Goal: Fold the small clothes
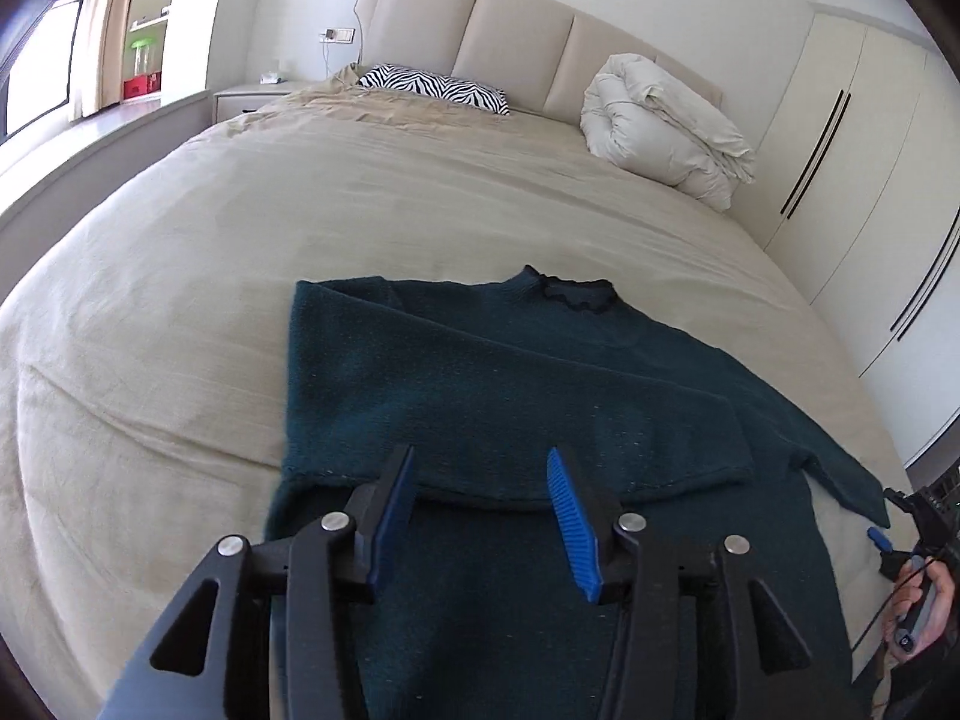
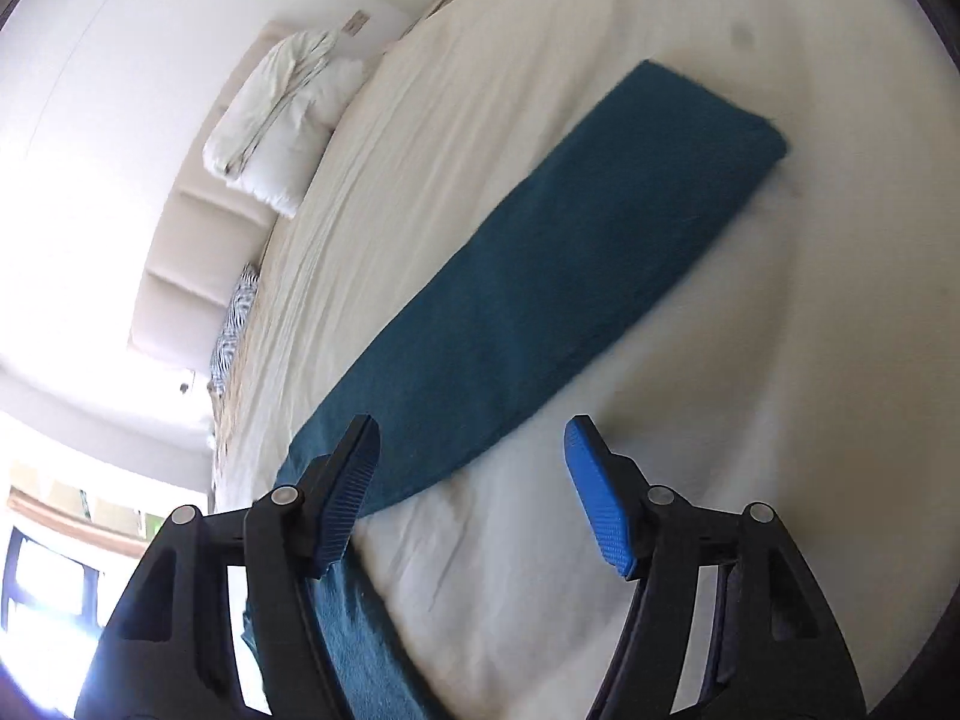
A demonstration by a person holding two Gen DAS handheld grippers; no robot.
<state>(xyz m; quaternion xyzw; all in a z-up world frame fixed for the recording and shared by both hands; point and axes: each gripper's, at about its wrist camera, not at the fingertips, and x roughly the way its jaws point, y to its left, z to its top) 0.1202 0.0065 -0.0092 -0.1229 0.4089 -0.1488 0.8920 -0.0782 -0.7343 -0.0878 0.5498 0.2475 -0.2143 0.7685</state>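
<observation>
A dark teal knit sweater (image 1: pixel 510 372) lies flat on the beige bed (image 1: pixel 180 330), its frilled collar (image 1: pixel 576 294) toward the headboard. One sleeve is folded across its body. My left gripper (image 1: pixel 483 456) hovers open over the lower body of the sweater, nothing between its blue pads. In the right wrist view the sweater's other sleeve (image 2: pixel 570 270) stretches straight out over the bed sheet (image 2: pixel 720 450). My right gripper (image 2: pixel 471 426) stands open at that sleeve's near end, its left finger over the cloth and its right finger over bare sheet. A hand (image 1: pixel 924 606) holds it at the right edge.
A rolled white duvet (image 1: pixel 660 126) and a zebra-print pillow (image 1: pixel 438 87) lie at the padded headboard (image 1: pixel 510 24). White wardrobe doors (image 1: pixel 852 180) stand along the bed's right side. A bedside table (image 1: pixel 252 96) and a window ledge sit at the far left.
</observation>
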